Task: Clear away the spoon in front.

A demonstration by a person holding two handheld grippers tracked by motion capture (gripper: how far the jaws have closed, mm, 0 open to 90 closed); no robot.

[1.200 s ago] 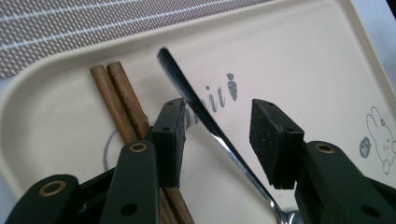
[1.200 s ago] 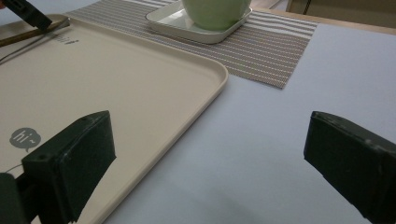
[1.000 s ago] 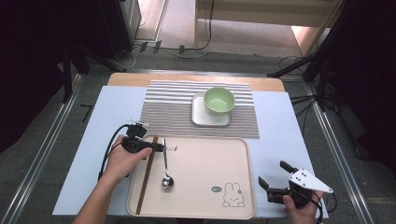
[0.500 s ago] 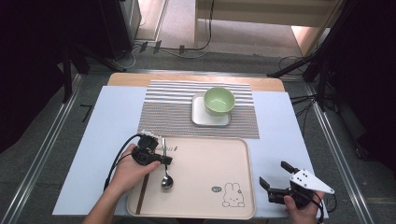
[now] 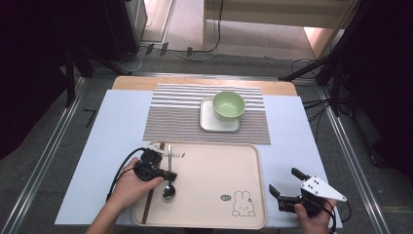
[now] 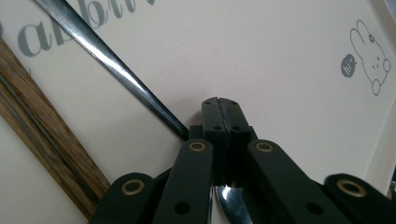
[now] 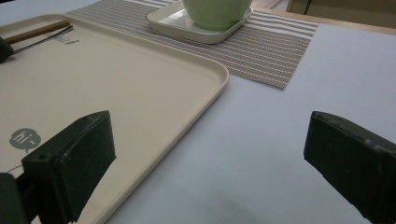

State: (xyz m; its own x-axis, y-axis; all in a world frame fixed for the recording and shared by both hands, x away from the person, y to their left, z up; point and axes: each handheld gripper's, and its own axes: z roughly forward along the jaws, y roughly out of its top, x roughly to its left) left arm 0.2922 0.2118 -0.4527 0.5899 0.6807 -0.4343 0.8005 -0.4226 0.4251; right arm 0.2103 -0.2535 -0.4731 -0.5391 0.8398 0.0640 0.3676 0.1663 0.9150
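While lying on the tray (image 5: 214, 195), spoon (image 6: 140, 84) pinched at the neck between closed left fingers (image 6: 212, 123).

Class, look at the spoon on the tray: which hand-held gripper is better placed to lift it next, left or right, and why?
Left. The left hand-held gripper is already on the tray with its jaws closed around the spoon handle. The right hand-held gripper hangs open over the table off the tray's right edge, far from the spoon.

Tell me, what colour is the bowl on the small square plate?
The bowl is pale green, seen best in the high view.
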